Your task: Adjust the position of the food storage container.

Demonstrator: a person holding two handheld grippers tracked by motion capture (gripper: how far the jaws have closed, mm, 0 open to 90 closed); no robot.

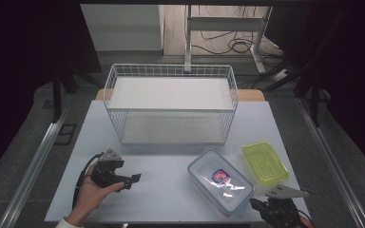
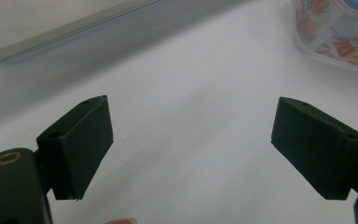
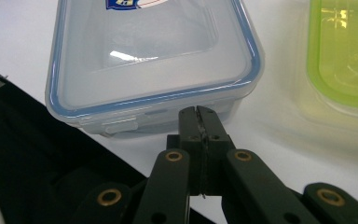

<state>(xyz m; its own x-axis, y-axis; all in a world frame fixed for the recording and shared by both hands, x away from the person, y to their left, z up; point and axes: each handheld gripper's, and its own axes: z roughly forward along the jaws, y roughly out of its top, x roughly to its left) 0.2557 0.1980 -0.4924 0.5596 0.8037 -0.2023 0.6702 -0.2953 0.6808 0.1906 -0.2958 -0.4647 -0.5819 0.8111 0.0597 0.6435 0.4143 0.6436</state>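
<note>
Closest to the person, at the near edge of the white table, both grippers sit low. The left hand holds the left gripper just above the tabletop, pointing toward the middle; in the left gripper view its jaws stand wide apart with bare table between them. The right gripper is at the near right corner, and in the right gripper view its jaws are pressed together, holding nothing, their tips just short of the near wall of the clear box.

That clear box lies on the table a little right of centre, set at an angle, with a blue-rimmed lid closed on it and a red and blue label on top. A latch tab hangs on its near side in the right gripper view. Whether the jaw tips actually touch the box I cannot tell.

Just beyond it and to the right sits a green tub, shallow, translucent, apart from the clear box.

Farther back, across the middle of the table, stands a white wire basket with two flat shelves inside, one above the other.

Past the table's far edge there is floor, a desk frame and cables.
</note>
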